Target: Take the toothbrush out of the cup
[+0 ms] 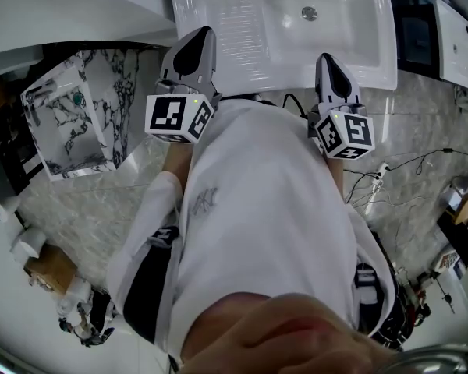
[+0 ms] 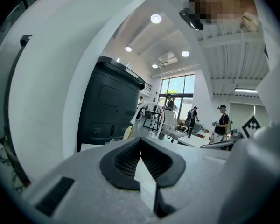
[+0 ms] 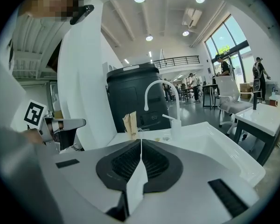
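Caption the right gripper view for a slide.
Shut right claw facing white sink, curved white faucet, tan wrapped toothbrush in clear cup.

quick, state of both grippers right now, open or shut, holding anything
left gripper: shut, jaws together, nothing held.
right gripper: shut, jaws together, nothing held.

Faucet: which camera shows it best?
Right gripper view: the white faucet shows whole, arched over the sink, clear above the jaws. Left gripper view catches only a small, distant part of its arch. Head view shows the sink and its drain, no faucet.
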A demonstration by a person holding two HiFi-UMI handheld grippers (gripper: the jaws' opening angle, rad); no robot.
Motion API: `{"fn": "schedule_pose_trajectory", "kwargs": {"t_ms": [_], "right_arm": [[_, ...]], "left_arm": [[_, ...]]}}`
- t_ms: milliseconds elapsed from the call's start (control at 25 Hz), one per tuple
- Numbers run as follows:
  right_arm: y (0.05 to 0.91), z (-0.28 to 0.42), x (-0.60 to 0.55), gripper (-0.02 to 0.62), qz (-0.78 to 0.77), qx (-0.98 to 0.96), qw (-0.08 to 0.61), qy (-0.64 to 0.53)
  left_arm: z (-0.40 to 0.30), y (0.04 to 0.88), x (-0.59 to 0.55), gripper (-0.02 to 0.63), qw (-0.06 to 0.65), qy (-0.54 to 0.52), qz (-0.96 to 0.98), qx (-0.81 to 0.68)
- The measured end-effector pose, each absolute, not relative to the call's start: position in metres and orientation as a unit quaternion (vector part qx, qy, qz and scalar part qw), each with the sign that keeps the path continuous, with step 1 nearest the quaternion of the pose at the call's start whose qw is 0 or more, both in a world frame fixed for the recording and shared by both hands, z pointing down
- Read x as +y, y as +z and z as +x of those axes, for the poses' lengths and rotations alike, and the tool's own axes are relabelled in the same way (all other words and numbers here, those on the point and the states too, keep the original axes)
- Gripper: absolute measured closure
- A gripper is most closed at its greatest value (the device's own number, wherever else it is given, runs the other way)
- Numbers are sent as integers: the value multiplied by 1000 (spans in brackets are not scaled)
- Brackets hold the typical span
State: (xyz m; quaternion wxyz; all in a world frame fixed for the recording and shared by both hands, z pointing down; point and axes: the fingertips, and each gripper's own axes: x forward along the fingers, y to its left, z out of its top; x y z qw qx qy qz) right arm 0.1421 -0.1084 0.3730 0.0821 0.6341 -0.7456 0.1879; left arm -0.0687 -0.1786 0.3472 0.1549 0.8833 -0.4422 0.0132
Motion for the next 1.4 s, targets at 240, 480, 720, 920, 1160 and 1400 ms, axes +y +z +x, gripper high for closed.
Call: {"fn": "schedule_pose_trajectory", "kwargs": {"t_ms": [240, 480, 720, 920, 1160, 1400], "right_arm": [[378, 128, -121, 580, 633, -742, 94, 198], [379, 119, -133, 580, 620, -753, 100, 199], [381, 119, -145, 580, 602, -767, 99, 200], [377, 121, -158, 580, 578, -786, 98, 195], [376, 129, -171, 580, 563, -797, 96, 196], [379, 135, -181, 580, 556, -801, 94, 200]], "left_arm": [[-68, 358, -188, 590, 106, 58, 897, -425], [-64, 357, -192, 591, 108, 50, 899, -422], [-70, 358, -192, 591, 124, 43, 884, -450], [-74, 354, -192, 591, 132, 35, 867, -480], [-69, 351, -194, 589, 136, 31, 854, -501], [-60, 351, -202, 589, 137, 33, 852, -504]]}}
